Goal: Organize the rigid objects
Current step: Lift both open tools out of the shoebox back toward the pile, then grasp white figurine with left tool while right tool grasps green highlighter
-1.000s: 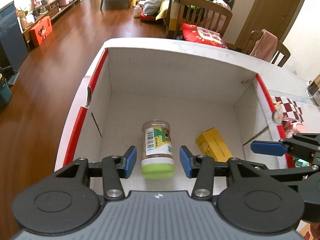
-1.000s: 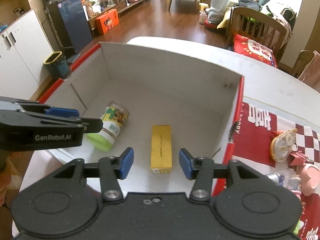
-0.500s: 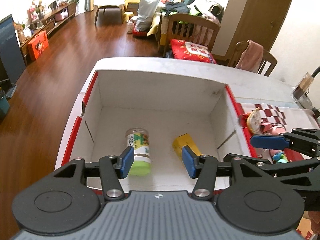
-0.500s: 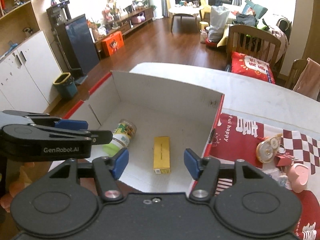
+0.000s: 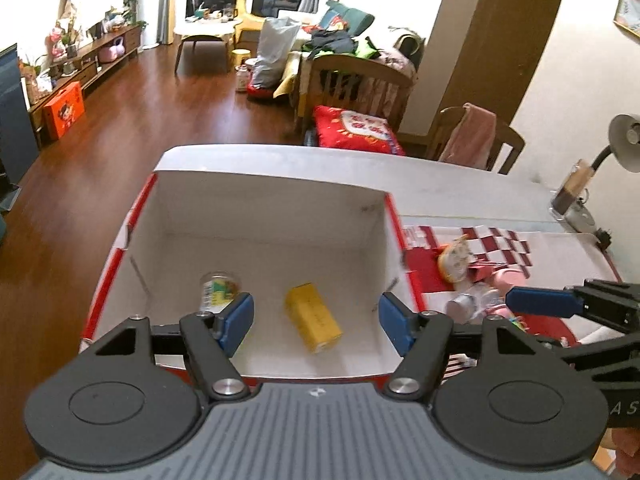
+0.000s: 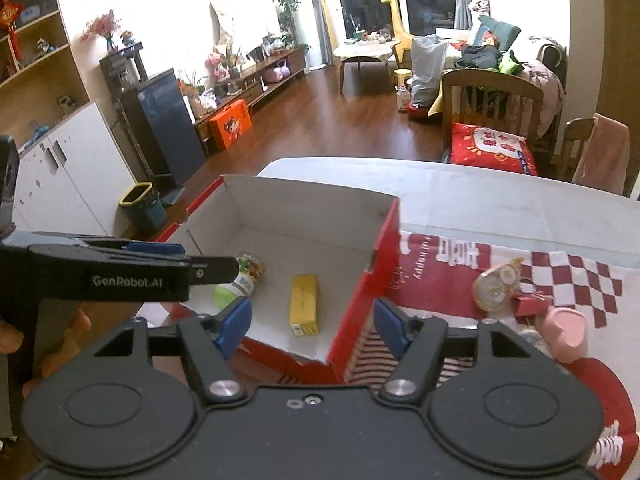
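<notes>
- While both tools hover, the cardboard box [image 5: 264,208] holds two things – one jar [image 5: 218,286], one yellow carton [image 5: 314,318]
- left gripper [image 5: 316,316], right gripper [image 6: 314,320] – jaws just been opening, nothing between them

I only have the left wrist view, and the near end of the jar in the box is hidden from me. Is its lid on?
Observer: Yes. The right wrist view shows a green lid on the jar, which lies on its side in the box.
Operator: Is the right gripper carrying anything?
Observer: No. The right gripper is open and its jaws have just been opening. Nothing is between its fingers, and the yellow carton lies free on the box floor beyond them.
</notes>
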A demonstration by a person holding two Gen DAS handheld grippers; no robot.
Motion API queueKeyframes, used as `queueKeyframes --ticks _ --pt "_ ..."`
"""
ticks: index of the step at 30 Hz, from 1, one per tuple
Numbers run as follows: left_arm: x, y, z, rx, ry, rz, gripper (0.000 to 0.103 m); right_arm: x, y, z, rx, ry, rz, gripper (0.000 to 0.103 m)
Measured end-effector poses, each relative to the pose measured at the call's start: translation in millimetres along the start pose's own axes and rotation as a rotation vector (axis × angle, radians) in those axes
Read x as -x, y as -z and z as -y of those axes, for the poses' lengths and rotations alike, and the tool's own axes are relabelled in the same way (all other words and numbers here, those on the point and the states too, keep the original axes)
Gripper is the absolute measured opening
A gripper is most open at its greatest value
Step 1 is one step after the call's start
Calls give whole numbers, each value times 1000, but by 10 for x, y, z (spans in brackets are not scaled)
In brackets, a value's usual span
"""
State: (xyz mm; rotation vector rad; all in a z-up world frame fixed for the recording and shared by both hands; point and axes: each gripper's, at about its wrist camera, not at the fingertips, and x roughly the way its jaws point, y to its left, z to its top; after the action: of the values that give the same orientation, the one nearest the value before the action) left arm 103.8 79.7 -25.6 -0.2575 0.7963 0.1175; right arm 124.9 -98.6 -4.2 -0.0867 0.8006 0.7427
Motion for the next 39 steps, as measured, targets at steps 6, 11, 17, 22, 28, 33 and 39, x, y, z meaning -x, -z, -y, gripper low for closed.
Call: queueKeyframes --ticks 6,11,17,22,28,33,39 --pt "50 67 328 -25 40 15 69 309 181 295 -10 11 37 82" --pt "56 160 622 -37 69 18 76 511 335 575 -20 40 63 88" --pt "30 271 1007 -83 79 30 78 704 526 904 -48 58 86 98" --pt "-4 360 1246 -109 66 65 83 813 679 1127 -25 55 97 102" --pt "-193 511 1481 -105 81 44 83 873 814 1319 20 58 81 102" --pt "-388 661 1611 -96 92 20 83 823 881 1511 42 62 54 102" --pt "-701 829 1763 -99 58 -18 83 674 921 1769 39 85 26 102"
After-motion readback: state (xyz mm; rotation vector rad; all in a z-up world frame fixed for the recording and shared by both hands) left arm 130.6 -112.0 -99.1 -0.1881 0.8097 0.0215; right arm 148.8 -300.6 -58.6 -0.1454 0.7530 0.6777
